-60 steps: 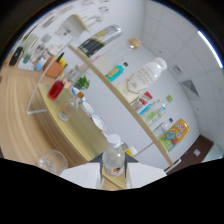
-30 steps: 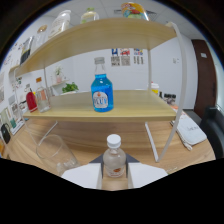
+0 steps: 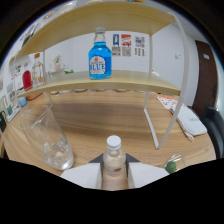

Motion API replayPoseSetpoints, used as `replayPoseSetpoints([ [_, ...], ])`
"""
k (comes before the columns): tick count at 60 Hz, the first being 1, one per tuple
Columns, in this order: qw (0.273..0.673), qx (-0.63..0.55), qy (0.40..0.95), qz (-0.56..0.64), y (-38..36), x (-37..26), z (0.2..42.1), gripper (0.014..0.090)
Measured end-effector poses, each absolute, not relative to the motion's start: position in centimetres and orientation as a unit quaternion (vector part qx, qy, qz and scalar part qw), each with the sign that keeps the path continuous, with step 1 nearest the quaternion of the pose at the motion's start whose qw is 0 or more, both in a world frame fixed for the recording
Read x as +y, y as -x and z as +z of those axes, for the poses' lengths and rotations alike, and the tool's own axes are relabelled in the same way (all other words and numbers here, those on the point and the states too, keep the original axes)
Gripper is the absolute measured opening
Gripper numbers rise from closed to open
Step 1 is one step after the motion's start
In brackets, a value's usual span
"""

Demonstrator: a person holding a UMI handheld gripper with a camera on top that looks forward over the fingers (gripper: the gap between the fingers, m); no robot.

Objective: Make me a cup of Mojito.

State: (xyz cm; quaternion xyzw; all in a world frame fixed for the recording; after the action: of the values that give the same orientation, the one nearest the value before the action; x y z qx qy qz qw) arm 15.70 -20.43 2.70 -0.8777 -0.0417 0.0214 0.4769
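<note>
While the gripper (image 3: 114,172) is pointing toward the wooden shelf (image 3: 107,81), its two fingers are pressing in on a small clear bottle (image 3: 113,159) with a white cap, which is standing upright between them at six o'clock. At about eight o'clock from the bottle, just beside the left finger, a clear glass (image 3: 47,137) with ice in its bottom is sitting on the wooden table (image 3: 110,117). Straight ahead at twelve o'clock, a blue bottle (image 3: 99,56) is standing on the shelf's lower board. Red containers (image 3: 27,80) are sitting at ten o'clock on that board. Between the shelf's white legs (image 3: 150,120) the tabletop is lying open. A green thing (image 3: 171,166), possibly a lime, is resting at four o'clock, near the right finger.
</note>
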Motion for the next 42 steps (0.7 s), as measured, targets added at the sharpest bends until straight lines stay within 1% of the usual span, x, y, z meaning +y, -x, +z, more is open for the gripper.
replayPoseSetpoints([
  [3, 0.471, -0.039, 0.881, 0.013, -16.0, -20.6, 2.5, 0.0377],
  [7, 0.464, -0.030, 0.885, 0.003, -16.5, -21.1, 2.5, 0.0471],
  [8, 0.463, -0.027, 0.886, 0.002, -16.5, -21.3, 2.5, 0.0507],
  [10, 0.462, -0.020, 0.887, 0.003, -16.5, -21.5, 2.9, 0.0637],
  [11, 0.462, -0.017, 0.887, 0.003, -16.6, -21.7, 3.0, 0.0689],
  [15, 0.465, -0.003, 0.885, 0.001, -16.6, -22.3, 4.5, 0.0809],
  [17, 0.472, 0.002, 0.882, -0.002, -16.7, -22.6, 5.5, 0.0848],
  [28, 0.523, 0.017, 0.852, -0.011, -14.6, -24.9, 14.0, 0.0855],
  [32, 0.538, 0.019, 0.842, -0.007, -13.0, -25.9, 16.5, 0.0853],
  [36, 0.543, 0.020, 0.840, -0.005, -11.5, -27.1, 17.8, 0.0852],
  [42, 0.543, 0.011, 0.840, 0.000, -8.8, -28.3, 18.3, 0.0852],
])
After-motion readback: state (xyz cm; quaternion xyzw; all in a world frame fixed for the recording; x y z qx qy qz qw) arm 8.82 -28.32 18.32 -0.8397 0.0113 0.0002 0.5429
